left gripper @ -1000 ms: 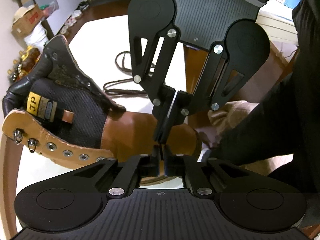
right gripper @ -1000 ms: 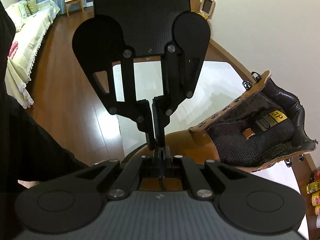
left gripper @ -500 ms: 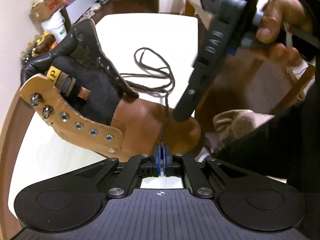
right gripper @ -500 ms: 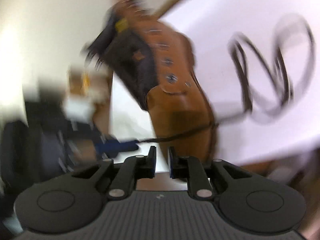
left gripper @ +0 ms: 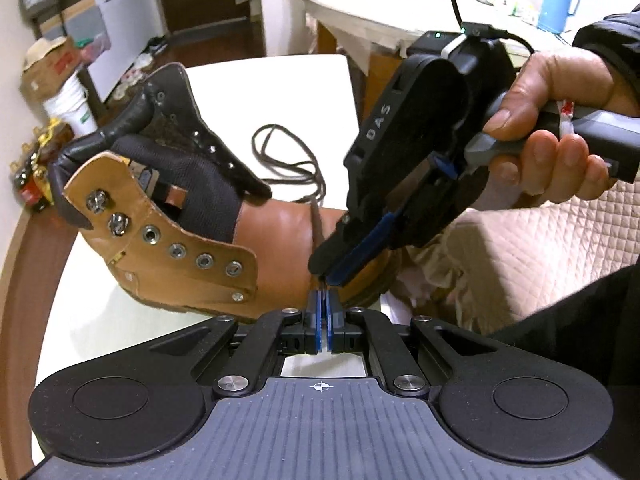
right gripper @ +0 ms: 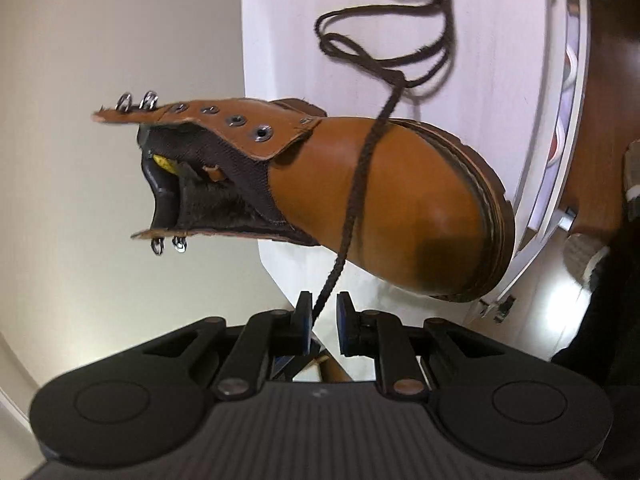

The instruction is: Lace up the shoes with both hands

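Two hand-held grippers meet just in front of the toe of a tan leather work boot point(left gripper: 280, 248), which lies on its side on the white surface point(left gripper: 276, 88) with its tongue and eyelet flaps splayed open. A dark brown bootlace point(right gripper: 362, 168) lies in loose loops on the surface beyond the boot. One strand runs from there across the toe cap and down towards the two tools.

The left hand-held gripper point(left gripper: 322, 320) sits at the toe end of the boot with its blue pads pinched together. The thin end of the bootlace appears to be caught between them.

The right hand-held gripper point(right gripper: 323, 300) slants down over the toe, and a person's hand point(left gripper: 552, 136) in a dark sleeve is wrapped round its handle. Its tips are almost touching those of the left one. Its jaws have just been closing. From its own camera the fingers stand a little apart, with the bootlace running between them, against one pad but not clamped.
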`<state>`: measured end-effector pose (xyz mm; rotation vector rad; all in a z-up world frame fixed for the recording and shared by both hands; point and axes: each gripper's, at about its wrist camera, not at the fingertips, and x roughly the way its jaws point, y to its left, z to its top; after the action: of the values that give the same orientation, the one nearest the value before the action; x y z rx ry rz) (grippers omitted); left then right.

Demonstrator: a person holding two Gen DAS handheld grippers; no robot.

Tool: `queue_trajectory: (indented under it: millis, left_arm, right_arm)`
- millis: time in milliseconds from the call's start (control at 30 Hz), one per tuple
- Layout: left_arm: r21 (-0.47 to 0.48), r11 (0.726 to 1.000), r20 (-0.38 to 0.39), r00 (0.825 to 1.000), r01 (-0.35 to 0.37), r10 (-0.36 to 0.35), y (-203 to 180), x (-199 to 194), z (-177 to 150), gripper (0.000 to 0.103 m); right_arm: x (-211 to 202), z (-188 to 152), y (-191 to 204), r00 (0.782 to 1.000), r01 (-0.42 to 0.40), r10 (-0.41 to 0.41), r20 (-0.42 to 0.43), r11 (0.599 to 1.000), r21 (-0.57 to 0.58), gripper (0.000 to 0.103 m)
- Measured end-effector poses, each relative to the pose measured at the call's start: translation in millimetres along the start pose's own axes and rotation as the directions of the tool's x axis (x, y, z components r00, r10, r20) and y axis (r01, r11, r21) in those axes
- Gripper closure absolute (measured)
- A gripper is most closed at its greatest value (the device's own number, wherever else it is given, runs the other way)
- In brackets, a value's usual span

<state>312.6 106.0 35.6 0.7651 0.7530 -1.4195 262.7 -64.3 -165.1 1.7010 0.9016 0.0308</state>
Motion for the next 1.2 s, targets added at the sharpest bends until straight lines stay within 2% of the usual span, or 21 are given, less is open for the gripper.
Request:
queue_trajectory:
  millis: [100, 233, 333, 400, 633, 833, 900, 1000, 1200]
  left_arm:
    - [-0.026, 1.000, -0.007, 1.000, -0.002, 0.002, 5, 2, 1, 0.101]
    - [-0.073, 0.997, -0.020, 1.000, -0.017, 0.016, 10, -4, 0, 0.100]
    - [-0.112, 0.993, -0.031, 0.999, -0.036, 0.033, 14, -7, 0, 0.100]
    - [-0.126, 0.991, -0.038, 0.999, -0.042, 0.037, 14, -6, -1, 0.100]
    - [-0.122, 0.992, -0.038, 0.999, -0.024, 0.020, 13, -2, -3, 0.100]
    - [-0.125, 0.991, -0.022, 0.999, -0.040, 0.038, 17, -4, -5, 0.100]
    - [-0.121, 0.991, -0.026, 0.998, -0.064, 0.061, 20, -3, -5, 0.099]
    - [-0.111, 0.989, -0.029, 0.995, -0.098, 0.096, 22, -1, -6, 0.091]
    - [-0.102, 0.983, -0.021, 0.988, -0.151, 0.150, 26, 4, -4, 0.090]
  right_arm:
    - [0, 5, 1, 1.000, 0.006, -0.006, 0.006, 1.000, -0.030, 0.101]
    - [-9, 14, 22, 0.995, -0.016, 0.024, 0.102, 0.997, -0.082, 0.101]
    - [-10, 28, 38, 0.980, -0.016, 0.039, 0.194, 0.993, -0.120, 0.101]
    - [-7, 33, 41, 0.977, -0.015, 0.041, 0.208, 0.992, -0.127, 0.101]
    - [12, 28, 58, 0.961, 0.086, -0.009, 0.277, 0.959, -0.269, 0.101]
    - [16, 28, 57, 0.974, 0.069, -0.014, 0.224, 0.968, -0.240, 0.101]
    - [18, 28, 55, 0.980, 0.060, -0.017, 0.199, 0.974, -0.216, 0.101]
    - [22, 29, 47, 0.982, 0.052, -0.020, 0.190, 0.985, -0.165, 0.101]
    - [32, 29, 42, 0.987, 0.055, -0.035, 0.154, 0.990, -0.127, 0.101]
